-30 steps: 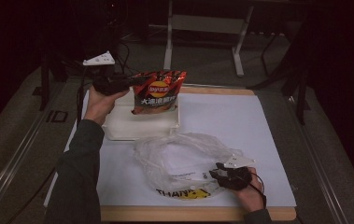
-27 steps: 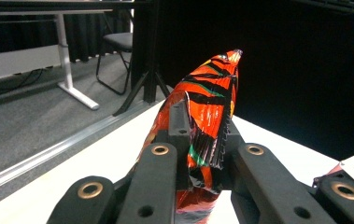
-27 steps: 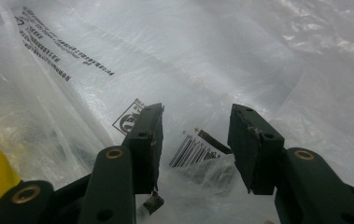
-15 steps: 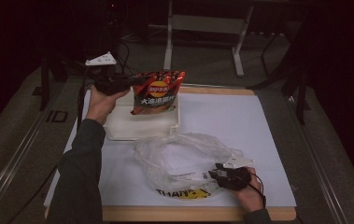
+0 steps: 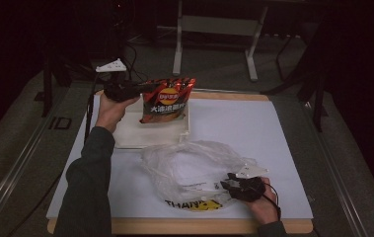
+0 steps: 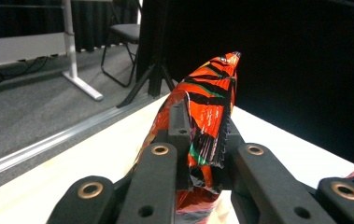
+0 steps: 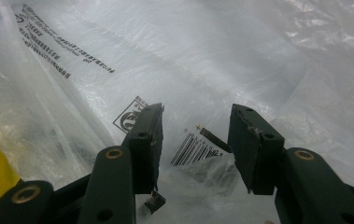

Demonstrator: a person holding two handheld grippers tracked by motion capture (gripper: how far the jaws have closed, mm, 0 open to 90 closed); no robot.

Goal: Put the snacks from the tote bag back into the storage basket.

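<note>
The chip bag (image 5: 167,100) is gripped at its edge by the left gripper (image 5: 136,91) and is held upright above the white tray (image 5: 135,136) at the far left of the table (image 5: 273,133); in the left gripper view the jaws are closed on the crimped seam of the bag (image 6: 207,126). The right gripper (image 5: 228,185) is placed at the near edge of the clear plastic bag (image 5: 189,163), and in the right gripper view its jaws are seen apart, with the thin film (image 7: 202,56) lying between and behind them but not pinched. As a judgement, the packing is at an early stage: the chips are picked up, but the plastic bag is not yet held open and nothing is put inside it. What is left is to grip the film, to lift the mouth and to bring the chips across. The bag lies flat and crumpled, so its opening is hard to find. The tray rim stands between the chips and the plastic bag.
</note>
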